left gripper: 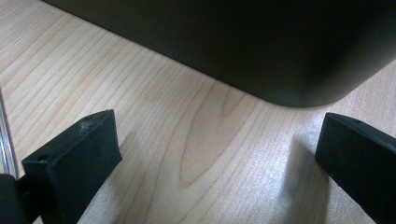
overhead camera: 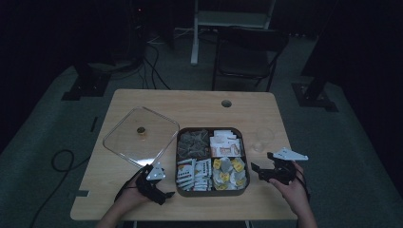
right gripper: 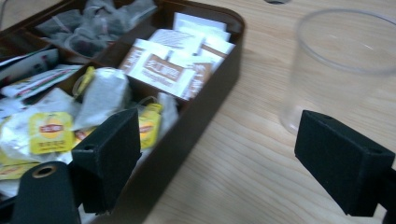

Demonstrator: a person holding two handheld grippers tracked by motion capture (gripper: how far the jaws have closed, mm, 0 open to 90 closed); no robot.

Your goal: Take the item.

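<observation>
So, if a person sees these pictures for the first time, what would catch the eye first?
Probably the dark four-compartment box at the middle of the wooden table, filled with tea bags and sachets, the yellow-tagged ones at its front right. Its clear lid lies on the table to the left. The left gripper and right gripper flank the box, both open, with a clear cup before the right one.

Dark brown square tray (overhead camera: pixel 212 192) with rounded corners, flat on table near front edge, lid off. Four compartments: far left full of dark mesh sachets (overhead camera: pixel 192 142); far right stacked with white and brown packets (overhead camera: pixel 226 144); near left packed with white packets (overhead camera: pixel 194 174); near right heaped with tea bags (overhead camera: pixel 228 172) bearing yellow tags. Clear plastic cup (right gripper: pixel 343 70), upright and empty, just right of tray, apart from it.
</observation>
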